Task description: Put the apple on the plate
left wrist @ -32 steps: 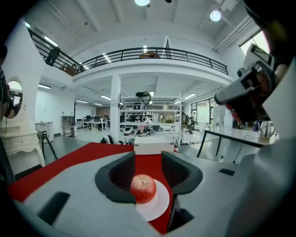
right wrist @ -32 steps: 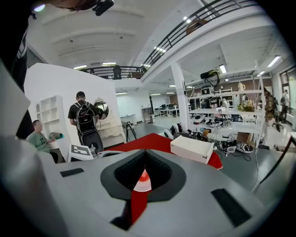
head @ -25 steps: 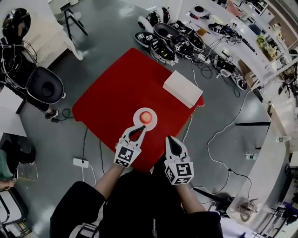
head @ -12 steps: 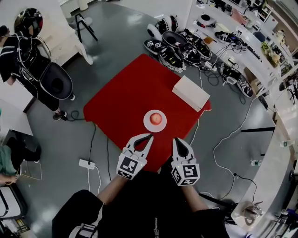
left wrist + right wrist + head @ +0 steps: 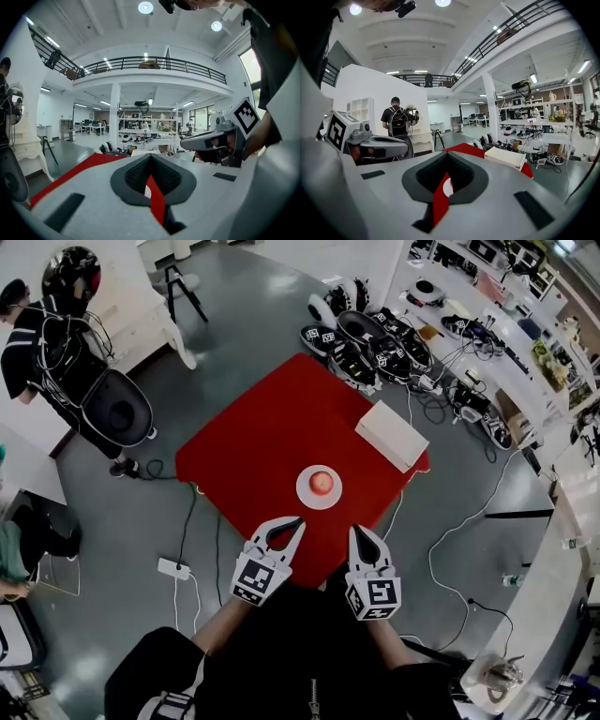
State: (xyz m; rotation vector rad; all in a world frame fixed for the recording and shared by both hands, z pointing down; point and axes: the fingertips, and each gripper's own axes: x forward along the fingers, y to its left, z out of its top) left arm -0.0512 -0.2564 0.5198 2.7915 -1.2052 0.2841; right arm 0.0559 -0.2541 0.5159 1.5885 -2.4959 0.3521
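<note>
The apple [image 5: 322, 484] sits on the plate [image 5: 304, 495] — seemingly done — so left gripper [image 5: 297, 521] and right gripper [image 5: 357, 530] hover near, clenched, empty.

The apple [image 5: 322, 483] sits on the plate [image 5: 305, 493], which lies on the table [image 5: 262, 446] towards its near corner. A box [image 5: 392, 435] rests at the table's right edge, behind and to the right of the plate and apart from it. The left gripper [image 5: 296, 523] and right gripper [image 5: 360, 531] are side by side over the near edge, in front of the plate. A power strip [image 5: 171, 568] lies on the floor to the left.
</note>
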